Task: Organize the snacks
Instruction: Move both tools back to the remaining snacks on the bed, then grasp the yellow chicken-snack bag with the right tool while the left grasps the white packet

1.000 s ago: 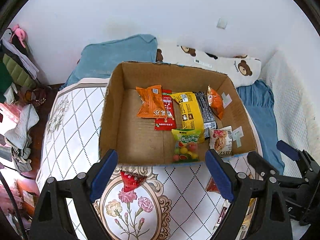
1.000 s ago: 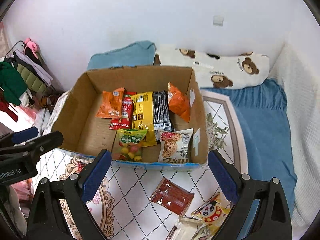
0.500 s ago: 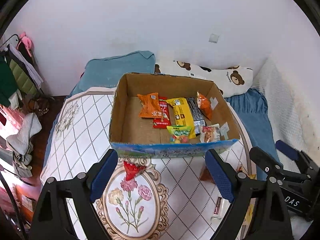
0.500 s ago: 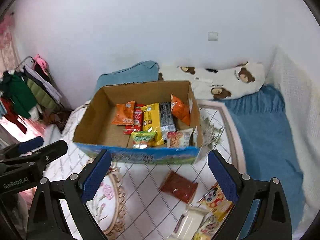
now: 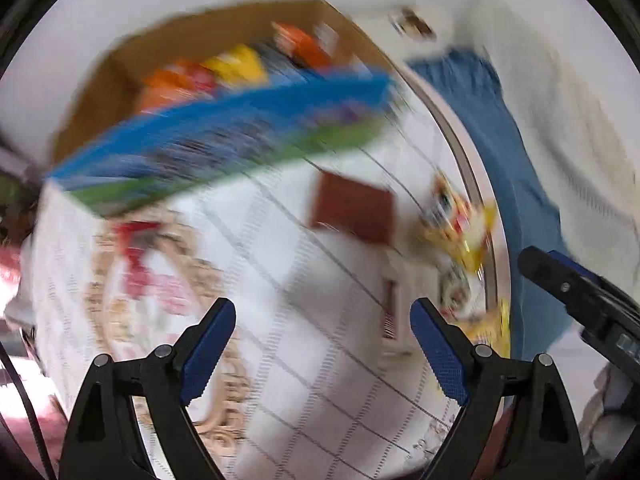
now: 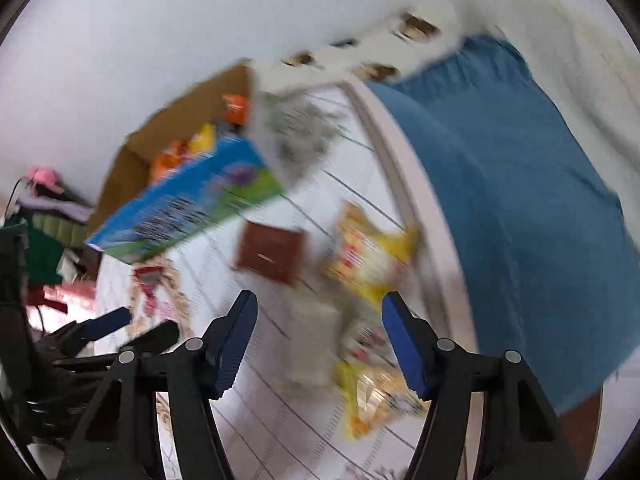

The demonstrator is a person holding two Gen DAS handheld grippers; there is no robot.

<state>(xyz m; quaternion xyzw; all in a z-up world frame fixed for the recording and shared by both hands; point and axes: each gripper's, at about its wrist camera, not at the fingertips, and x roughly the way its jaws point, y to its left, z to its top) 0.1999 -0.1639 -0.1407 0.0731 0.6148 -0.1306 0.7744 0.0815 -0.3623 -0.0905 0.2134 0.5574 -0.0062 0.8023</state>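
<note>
Both views are motion-blurred. A cardboard box (image 5: 224, 136) with a blue and green printed front holds several snack packs on a white patterned quilt; it also shows in the right wrist view (image 6: 188, 208). Loose on the quilt lie a dark red packet (image 5: 354, 210) (image 6: 270, 254), a yellow pack (image 5: 460, 220) (image 6: 370, 252), a small red packet (image 5: 134, 236) and a pale pack (image 6: 316, 340). My left gripper (image 5: 322, 344) is open and empty above the quilt. My right gripper (image 6: 318, 340) is open and empty over the loose packs.
A blue blanket (image 6: 504, 200) covers the bed to the right, with a bear-print pillow (image 6: 376, 56) against the white wall. Clothes (image 6: 44, 216) pile up at the far left. More yellow packs (image 6: 380, 396) lie near the quilt's right edge.
Both grippers have swung down, rightward and tilted, away from the box toward the loose packs on the quilt. Both stay open and empty.
</note>
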